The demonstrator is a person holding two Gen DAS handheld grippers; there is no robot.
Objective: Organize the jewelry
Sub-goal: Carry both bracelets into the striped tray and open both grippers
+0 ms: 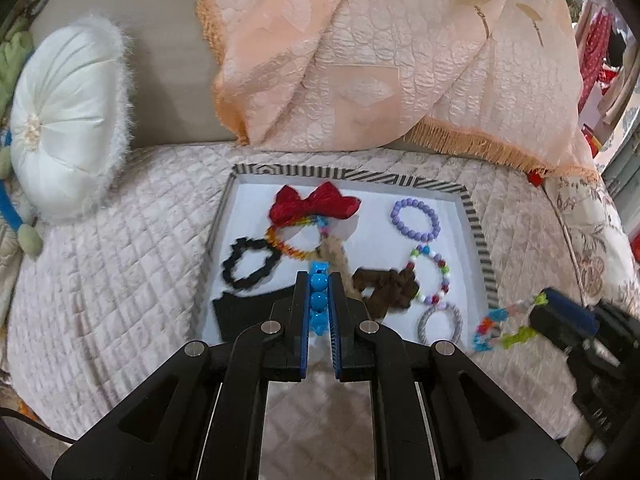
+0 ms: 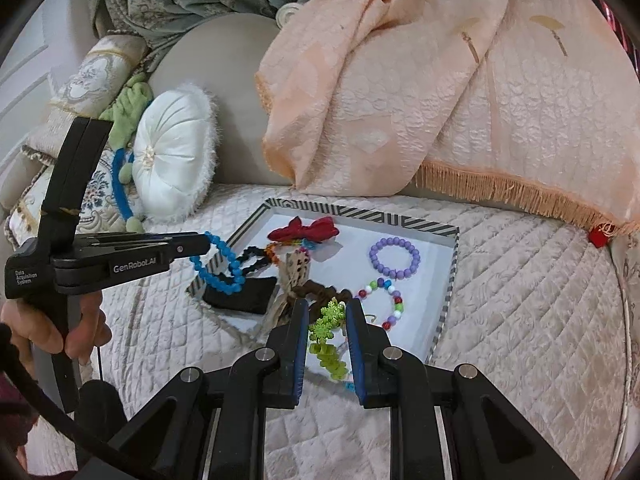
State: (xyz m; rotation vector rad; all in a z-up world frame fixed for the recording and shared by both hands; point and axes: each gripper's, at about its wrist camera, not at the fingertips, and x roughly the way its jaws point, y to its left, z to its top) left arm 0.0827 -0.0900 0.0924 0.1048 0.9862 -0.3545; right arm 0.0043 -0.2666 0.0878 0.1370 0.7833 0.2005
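Note:
A white tray (image 1: 474,216) with a striped rim lies on the quilted sofa seat; it also shows in the right wrist view (image 2: 450,280). In it lie a red bow (image 1: 316,202), a rainbow bracelet (image 1: 280,242), a black scrunchie (image 1: 248,266), a purple bead bracelet (image 1: 416,218), a multicoloured bead bracelet (image 1: 434,276), a brown scrunchie (image 1: 390,288) and a grey ring (image 1: 440,322). My left gripper (image 1: 319,280) is shut on a blue bead bracelet (image 2: 218,264) above the tray's near left side. My right gripper (image 2: 327,304) is shut on a green flower bracelet (image 2: 326,336) at the tray's near right corner.
A white round cushion (image 1: 68,120) leans at the left. A peach fringed blanket (image 1: 380,60) hangs over the sofa back behind the tray. A black flat piece (image 2: 244,296) and a beige knitted item (image 2: 294,272) lie at the tray's near side.

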